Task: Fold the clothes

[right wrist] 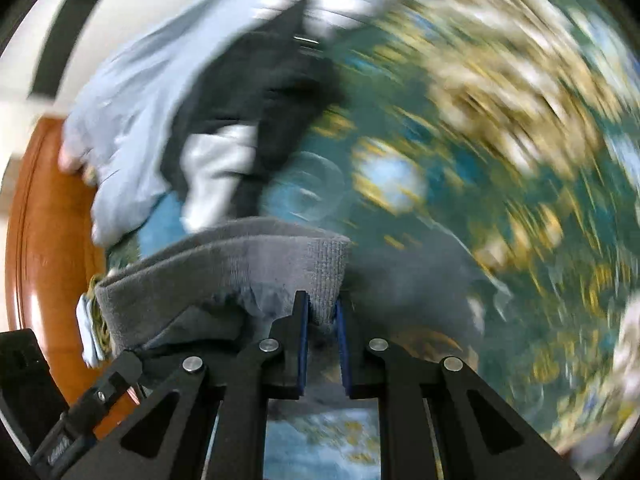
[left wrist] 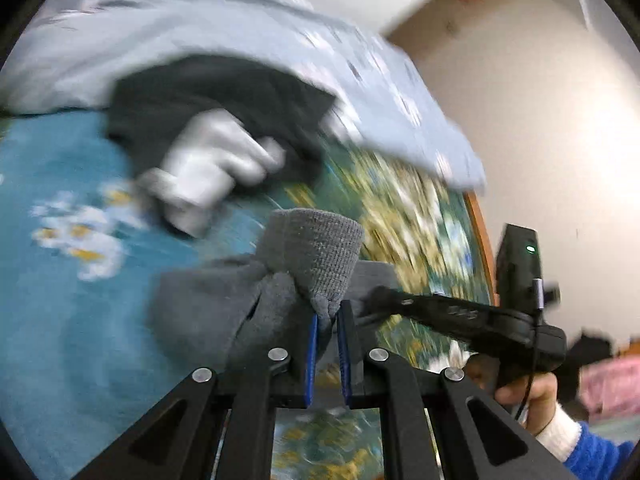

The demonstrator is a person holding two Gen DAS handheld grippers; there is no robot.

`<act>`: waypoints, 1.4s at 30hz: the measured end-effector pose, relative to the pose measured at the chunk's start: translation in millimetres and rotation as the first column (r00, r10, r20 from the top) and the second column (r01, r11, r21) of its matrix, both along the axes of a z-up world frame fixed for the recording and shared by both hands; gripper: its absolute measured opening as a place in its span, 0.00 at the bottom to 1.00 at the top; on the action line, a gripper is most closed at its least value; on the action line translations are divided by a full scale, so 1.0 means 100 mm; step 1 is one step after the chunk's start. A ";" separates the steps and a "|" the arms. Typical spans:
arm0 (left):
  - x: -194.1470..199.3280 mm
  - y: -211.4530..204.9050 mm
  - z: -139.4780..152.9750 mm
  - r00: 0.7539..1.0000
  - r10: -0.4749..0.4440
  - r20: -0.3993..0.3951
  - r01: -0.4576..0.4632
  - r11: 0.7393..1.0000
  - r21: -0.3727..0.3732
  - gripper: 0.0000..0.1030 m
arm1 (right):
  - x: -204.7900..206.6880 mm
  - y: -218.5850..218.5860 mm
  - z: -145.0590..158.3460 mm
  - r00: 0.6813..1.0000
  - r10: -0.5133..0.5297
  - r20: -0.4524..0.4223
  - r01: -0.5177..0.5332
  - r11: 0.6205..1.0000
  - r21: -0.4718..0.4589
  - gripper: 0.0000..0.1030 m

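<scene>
Both pairs of fingers are pinched tight on a grey knitted garment (left wrist: 308,252): in the left wrist view the left gripper (left wrist: 327,316) clamps a bunched fold of it between blue-lined fingers (left wrist: 311,352), and in the right wrist view the right gripper (right wrist: 320,312) bites the ribbed hem (right wrist: 324,276) the same way. From each grip the grey cloth hangs down and spreads over a teal bedspread (left wrist: 60,300) printed with white and yellow flowers. Farther back on the bedspread lies a dark garment (left wrist: 224,92) with a crumpled white piece (left wrist: 208,168) on top of it, and behind that a pale blue quilt (left wrist: 200,24) is heaped toward the far edge of the bed. An orange-brown wooden edge (right wrist: 44,240) shows beside the quilt in the right wrist view. In the left wrist view the other gripper's black body (left wrist: 516,320) reaches in from the right side, held by a hand (left wrist: 532,396) with a white cuff and a blue fuzzy sleeve (left wrist: 600,452). A plain pale wall (left wrist: 540,120) stands behind the bed. Much of both views is smeared by blur, so the flower print and the far clothes lack fine detail.
</scene>
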State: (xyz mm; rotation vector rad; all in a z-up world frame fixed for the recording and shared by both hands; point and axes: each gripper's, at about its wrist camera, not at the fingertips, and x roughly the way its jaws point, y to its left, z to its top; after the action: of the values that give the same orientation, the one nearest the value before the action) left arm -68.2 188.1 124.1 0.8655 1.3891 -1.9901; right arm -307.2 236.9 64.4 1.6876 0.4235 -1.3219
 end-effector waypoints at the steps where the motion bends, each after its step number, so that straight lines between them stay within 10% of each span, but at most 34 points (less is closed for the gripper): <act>1: -0.22 0.06 -0.10 0.998 -0.062 0.011 0.061 0.998 0.025 0.09 | -0.09 0.12 -0.10 1.000 -0.028 0.012 0.027 0.999 0.027 0.13; 6: -1.05 0.39 -0.71 0.951 -0.299 0.078 0.278 0.938 0.208 0.10 | -0.39 0.54 -0.54 0.992 -0.104 0.066 0.093 0.985 0.148 0.16; 14: -1.07 0.56 -1.33 0.931 -0.308 0.194 0.190 0.866 0.463 0.25 | -0.71 0.80 -0.61 0.981 -0.185 0.058 0.173 0.972 0.161 0.38; 16: -1.00 0.59 -1.21 0.939 -0.303 0.160 0.197 0.861 0.469 0.49 | -0.74 0.76 -0.55 0.982 -0.172 0.076 0.162 0.978 0.130 0.38; 24: -0.28 0.31 -0.67 0.987 -0.052 0.155 -0.010 0.926 0.378 0.57 | -0.34 0.28 -0.54 0.990 0.038 0.138 -0.042 0.999 0.026 0.47; 33: 0.55 0.18 -0.89 0.922 0.182 0.341 -0.308 0.879 0.363 0.59 | -0.08 0.02 -0.85 0.983 0.144 0.118 -0.157 0.982 0.109 0.54; 39: 0.68 0.40 -1.11 0.905 0.210 0.369 -0.362 0.836 0.412 0.59 | 0.02 0.11 -0.56 0.983 0.151 0.103 -0.158 0.986 0.057 0.12; 42: 0.65 0.42 -1.13 0.909 0.205 0.363 -0.357 0.834 0.422 0.59 | 0.06 0.18 -0.42 0.982 0.144 0.126 -0.147 0.989 0.017 0.08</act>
State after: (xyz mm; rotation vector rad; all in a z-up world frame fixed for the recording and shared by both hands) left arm -3.3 230.6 11.0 1.0517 1.7364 -1.2353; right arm -301.2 255.0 22.2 1.7165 0.4836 -1.1034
